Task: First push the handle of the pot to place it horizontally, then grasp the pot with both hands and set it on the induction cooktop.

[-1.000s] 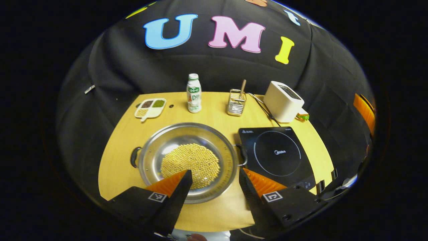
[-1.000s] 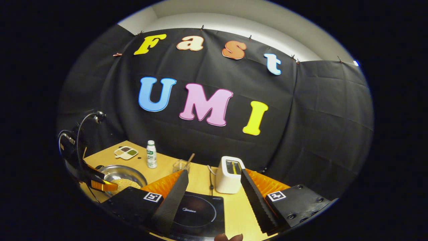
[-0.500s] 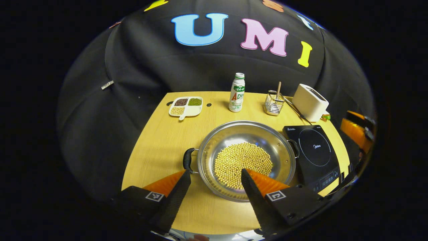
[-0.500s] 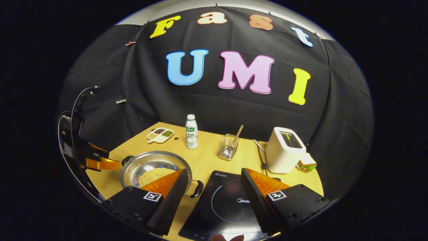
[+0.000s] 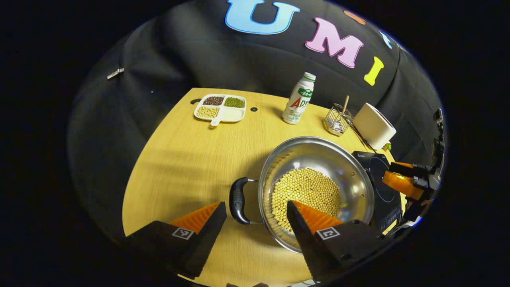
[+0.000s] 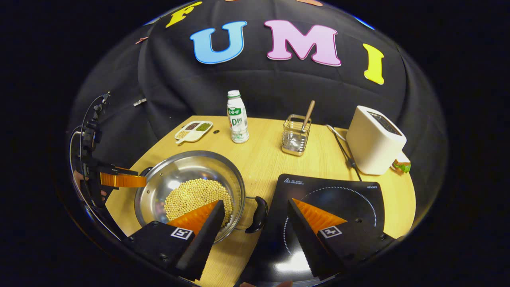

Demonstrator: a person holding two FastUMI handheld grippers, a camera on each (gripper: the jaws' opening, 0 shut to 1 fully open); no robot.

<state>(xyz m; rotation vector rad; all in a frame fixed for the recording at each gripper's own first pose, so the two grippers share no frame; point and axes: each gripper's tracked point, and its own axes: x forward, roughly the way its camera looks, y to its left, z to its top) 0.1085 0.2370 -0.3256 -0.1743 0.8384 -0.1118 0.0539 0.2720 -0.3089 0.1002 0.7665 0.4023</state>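
Note:
A wide steel pot (image 5: 350,175) (image 6: 191,165) with yellow beans in it rests on the wooden table, left of the black induction cooktop (image 6: 338,199) (image 5: 378,175). Its black left handle (image 5: 238,200) lies between the fingers of my open left gripper (image 5: 256,209), which hovers just short of it. The black right handle (image 6: 259,213) sits between the fingers of my open right gripper (image 6: 255,207), over the gap between pot and cooktop. The other gripper is also seen farther off, at the far side of the pot, in each view.
Along the back of the table (image 6: 263,159) stand a divided dish of beans (image 6: 193,131), a white bottle (image 6: 238,117), a wire holder with a stick (image 6: 295,137) and a white toaster (image 6: 374,139) with its cord. Black cloth walls surround the table.
Both grippers have dropped and closed in on the pot: the left one has swung to the left handle, the right one has come down over the right handle. The pot has not moved.

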